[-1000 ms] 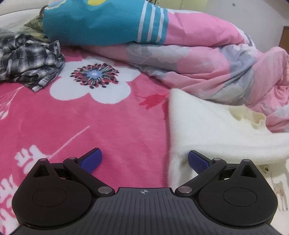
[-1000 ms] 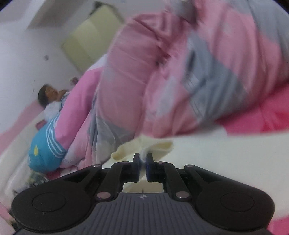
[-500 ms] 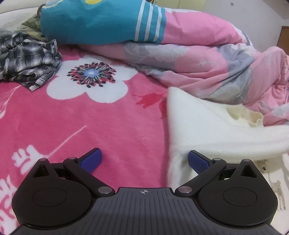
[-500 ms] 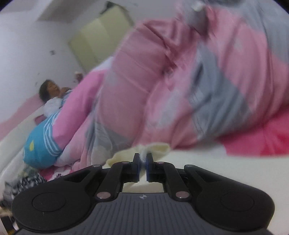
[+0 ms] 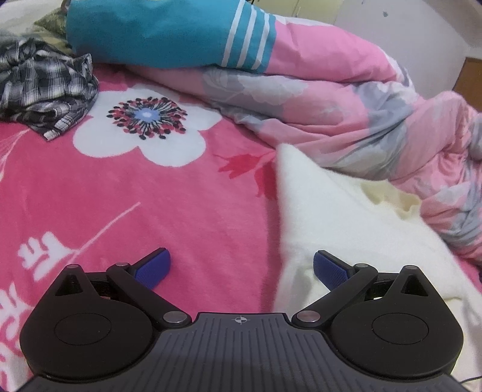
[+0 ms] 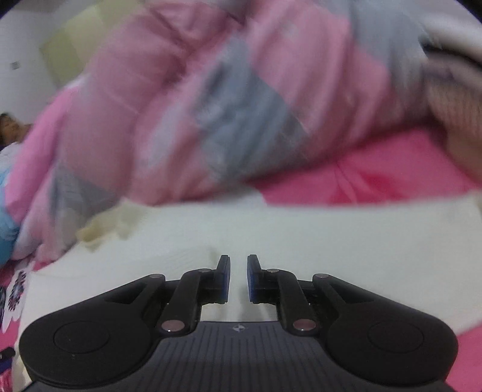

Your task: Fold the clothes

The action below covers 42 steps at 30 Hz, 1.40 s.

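Cream fleece garment [image 5: 340, 229] is lying on a hot pink blanket [image 5: 186, 205] with a big white flower print, taking up the near right part of the left wrist view. It looks like its long axis runs from near to far and a bit leftward, with one corner pointing away toward the crumpled pink and grey duvet [image 5: 346, 99] and touching it. In the right wrist view the same garment [image 6: 301, 235] spreads left to right across the frame, a yellowish frilly bit at its far left edge, though that view is pretty blurry.

Left gripper [image 5: 241, 265] hovers low over the garment's left edge, fingers spread wide, nothing between them; one blue pad sits over the blanket, the other over the fleece. Right gripper [image 6: 238, 277] has its fingers nearly together with a narrow gap, and I can't see any cloth pinched in there.

Further out: a blue pillow with white stripes [image 5: 168, 33] at the far side, a bunched plaid shirt [image 5: 45, 87] far left, and white walls [image 5: 421, 21] behind.
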Tool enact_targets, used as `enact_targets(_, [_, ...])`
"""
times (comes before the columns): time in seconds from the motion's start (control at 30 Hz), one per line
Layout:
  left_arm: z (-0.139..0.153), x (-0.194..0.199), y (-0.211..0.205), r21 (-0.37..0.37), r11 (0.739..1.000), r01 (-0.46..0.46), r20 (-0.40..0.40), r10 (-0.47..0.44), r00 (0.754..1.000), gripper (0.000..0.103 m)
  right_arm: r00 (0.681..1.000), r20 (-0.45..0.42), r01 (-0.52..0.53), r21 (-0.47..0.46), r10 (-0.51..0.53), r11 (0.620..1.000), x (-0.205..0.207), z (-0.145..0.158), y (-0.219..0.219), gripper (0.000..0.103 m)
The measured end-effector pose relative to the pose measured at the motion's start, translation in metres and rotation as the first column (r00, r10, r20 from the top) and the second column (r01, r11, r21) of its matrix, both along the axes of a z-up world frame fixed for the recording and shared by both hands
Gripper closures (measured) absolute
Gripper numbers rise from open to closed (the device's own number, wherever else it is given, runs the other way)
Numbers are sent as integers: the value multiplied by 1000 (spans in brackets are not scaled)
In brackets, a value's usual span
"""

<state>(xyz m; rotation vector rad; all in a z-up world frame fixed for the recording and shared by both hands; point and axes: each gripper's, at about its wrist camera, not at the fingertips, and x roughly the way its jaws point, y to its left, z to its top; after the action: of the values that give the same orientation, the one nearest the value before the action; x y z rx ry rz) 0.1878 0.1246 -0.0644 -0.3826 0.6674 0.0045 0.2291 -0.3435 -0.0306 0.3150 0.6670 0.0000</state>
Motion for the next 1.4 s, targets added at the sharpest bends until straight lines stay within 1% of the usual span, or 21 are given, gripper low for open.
enact_targets(0.1, [1,-3,1,-6,1000,0,13,0,1000,1,984,43,-170,-94,174,981,0,14,53,91])
enact_targets(0.2, [1,-3,-4,16,1000,11,24,-11,1000,1,933,50,-346,-146,357,927,6,15,112,91])
enact_targets(0.27, [1,-3,-6,33,999,11,28,-12,1000,1,900,39,-420,-197,435,886,8,9,139,91])
enact_targets(0.37, [-3,-1,-5,33,999,11,15,-11,1000,1,883,-114,-468,-288,455,836,19,-19,157,91])
enact_targets(0.4, [-4,0,-5,33,999,12,10,-12,1000,1,880,-196,-474,-318,432,821,23,-32,156,92])
enact_targets(0.5, [-6,-1,-7,49,999,20,-2,-20,1000,1,900,-220,-432,-348,376,832,28,-18,159,91])
enact_targets(0.57, [-8,-1,-9,60,998,26,-8,-25,1000,1,892,-172,-451,-417,418,790,27,-2,181,91])
enact_targets(0.63, [-9,-2,-10,72,997,27,-7,-26,1000,1,836,-114,-533,-407,537,742,31,9,215,91])
enact_targets(0.7, [-10,-3,-13,91,995,27,-5,-26,1000,1,759,-54,-612,-399,649,683,35,19,251,91])
enact_targets(0.73, [-10,-3,-14,98,995,26,-4,-26,1000,1,714,-19,-650,-388,700,653,40,18,269,91])
enact_targets(0.8, [-10,-3,-15,105,994,26,-3,-26,1000,1,639,19,-719,-341,769,606,56,8,296,92])
enact_targets(0.87, [-10,-3,-14,105,994,26,-2,-26,1000,1,631,-20,-739,-320,776,593,72,-13,312,92])
enact_targets(0.9, [-11,-2,-14,102,994,27,-4,-26,1000,1,653,-93,-729,-346,751,591,79,-30,317,92])
enact_targets(1.0, [-11,-1,-14,97,995,29,-10,-28,1000,1,679,-137,-723,-292,721,626,92,-49,298,93])
enact_targets(1.03, [-11,-1,-14,97,995,29,-11,-28,1000,1,699,-155,-710,-268,698,652,97,-43,297,93])
enact_targets(1.17, [-11,-2,-14,97,995,29,-11,-28,1000,0,684,-124,-712,-328,719,621,97,-13,321,91])
enact_targets(1.23, [-11,-2,-14,95,995,29,-9,-28,1000,0,658,-76,-737,-271,749,620,108,-4,337,91])
enact_targets(1.3, [-11,-2,-15,96,995,29,-8,-29,1000,0,651,-64,-748,-224,757,624,131,-12,354,91])
enact_targets(1.33, [-11,-2,-15,98,995,30,-8,-29,1000,0,667,-96,-737,-231,739,635,144,-24,362,92])
enact_targets(1.37, [-11,-2,-15,99,995,31,-8,-30,1000,0,693,-148,-716,-251,705,651,157,-38,368,94])
enact_targets(1.4, [-11,-1,-15,100,994,32,-9,-32,999,0,712,-161,-701,-225,684,677,169,-47,367,94])
